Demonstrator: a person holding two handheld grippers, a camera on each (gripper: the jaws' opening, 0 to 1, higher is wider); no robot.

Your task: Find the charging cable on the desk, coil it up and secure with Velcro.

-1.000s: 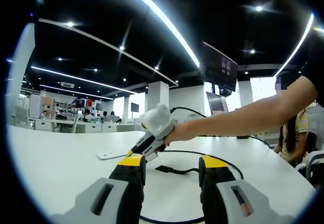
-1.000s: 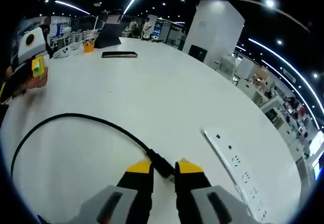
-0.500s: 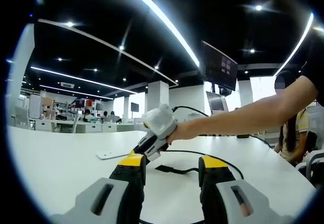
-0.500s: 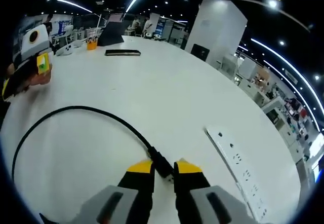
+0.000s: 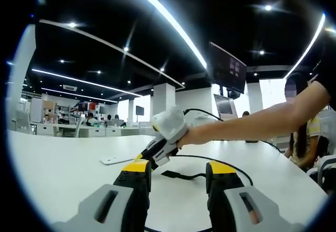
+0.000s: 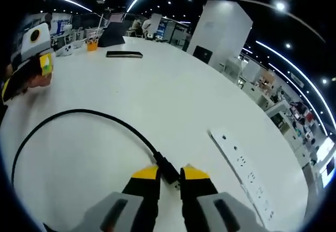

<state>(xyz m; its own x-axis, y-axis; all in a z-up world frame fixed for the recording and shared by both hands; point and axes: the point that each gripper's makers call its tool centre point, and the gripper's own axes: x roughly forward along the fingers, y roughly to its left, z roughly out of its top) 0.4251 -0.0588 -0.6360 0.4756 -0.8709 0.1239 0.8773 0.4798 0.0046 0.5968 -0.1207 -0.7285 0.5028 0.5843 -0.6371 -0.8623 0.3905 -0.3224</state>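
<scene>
White desk (image 6: 173,101) wide under both my grippers. Power strip (image 6: 242,165) lies right of my right gripper (image 6: 169,173). Black charging cable (image 6: 79,117) arcs across the desk; its plug end sits pinched between my right jaws. My left gripper (image 5: 175,170) hangs with jaws apart, gripping nothing.

Open-plan office: long white desk (image 6: 173,101), strip ceiling lights (image 5: 168,17), hung monitor (image 5: 228,70), desk rows upper left of the right gripper view, power strip (image 6: 244,171).
</scene>
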